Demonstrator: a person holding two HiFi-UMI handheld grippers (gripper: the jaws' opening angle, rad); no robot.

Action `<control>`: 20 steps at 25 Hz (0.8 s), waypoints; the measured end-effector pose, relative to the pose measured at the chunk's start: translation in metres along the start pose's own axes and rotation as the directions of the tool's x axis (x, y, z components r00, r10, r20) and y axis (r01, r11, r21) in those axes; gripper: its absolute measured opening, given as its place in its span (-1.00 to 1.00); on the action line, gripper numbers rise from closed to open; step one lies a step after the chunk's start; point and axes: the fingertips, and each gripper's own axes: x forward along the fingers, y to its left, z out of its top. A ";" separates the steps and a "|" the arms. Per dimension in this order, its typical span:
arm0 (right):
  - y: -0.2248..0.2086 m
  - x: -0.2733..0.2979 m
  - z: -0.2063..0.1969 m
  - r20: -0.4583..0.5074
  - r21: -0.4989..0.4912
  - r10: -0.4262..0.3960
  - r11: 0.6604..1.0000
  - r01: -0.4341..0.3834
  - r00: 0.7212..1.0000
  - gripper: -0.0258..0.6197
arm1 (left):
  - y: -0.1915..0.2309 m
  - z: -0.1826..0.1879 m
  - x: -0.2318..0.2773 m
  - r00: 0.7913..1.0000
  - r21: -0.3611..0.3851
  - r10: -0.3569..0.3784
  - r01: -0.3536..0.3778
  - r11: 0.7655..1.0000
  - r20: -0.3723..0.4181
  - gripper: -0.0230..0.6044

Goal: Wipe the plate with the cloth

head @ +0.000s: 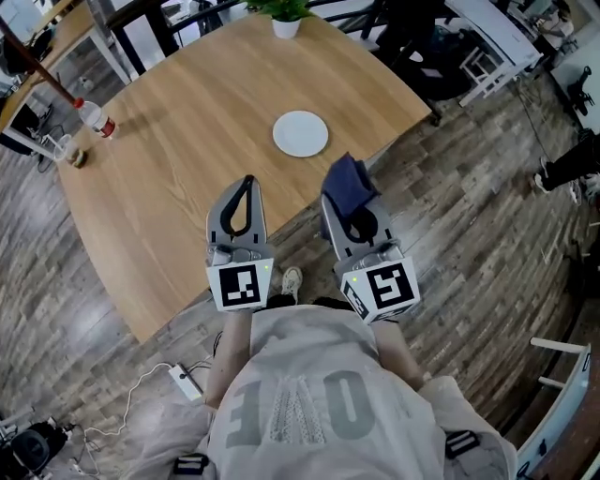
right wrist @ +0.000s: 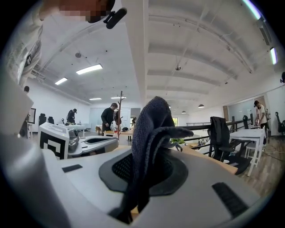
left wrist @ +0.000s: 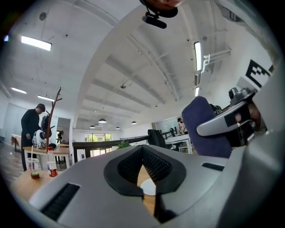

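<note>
While plate (head: 301, 133) lies on table (head: 187, 159), bottle (head: 97, 119), plant (head: 285, 19) stand well apart.

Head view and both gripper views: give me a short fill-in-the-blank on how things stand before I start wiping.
1. The right gripper is shut on the ____.
2. The left gripper is shut, with ____ between its jaws.
3. The plate lies on the ____, and neither gripper touches it.
4. In the head view, the bottle stands to the ____ of the plate.

Missing words: cloth; nothing; table; left.
</note>
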 end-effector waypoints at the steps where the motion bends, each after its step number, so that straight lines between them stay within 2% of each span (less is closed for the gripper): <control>1: 0.000 0.006 -0.001 -0.005 -0.003 0.005 1.000 -0.005 1.000 -0.74 | 0.004 -0.002 0.002 1.000 -0.010 0.004 -0.004 1.000 0.001 -0.91; 10: -0.022 0.048 -0.019 -0.072 0.016 0.001 1.000 0.000 0.997 -0.74 | 0.028 -0.019 0.032 0.998 -0.025 0.000 -0.001 1.000 -0.056 -0.91; 15: -0.041 0.063 -0.024 -0.078 0.022 0.007 1.000 -0.005 0.997 -0.74 | 0.038 -0.024 0.048 0.998 -0.070 0.030 -0.034 0.997 -0.062 -0.91; 20: -0.068 0.100 -0.022 -0.065 0.020 0.052 0.998 -0.051 0.997 -0.74 | 0.056 -0.027 0.083 0.994 -0.038 0.086 -0.088 0.995 -0.061 -0.91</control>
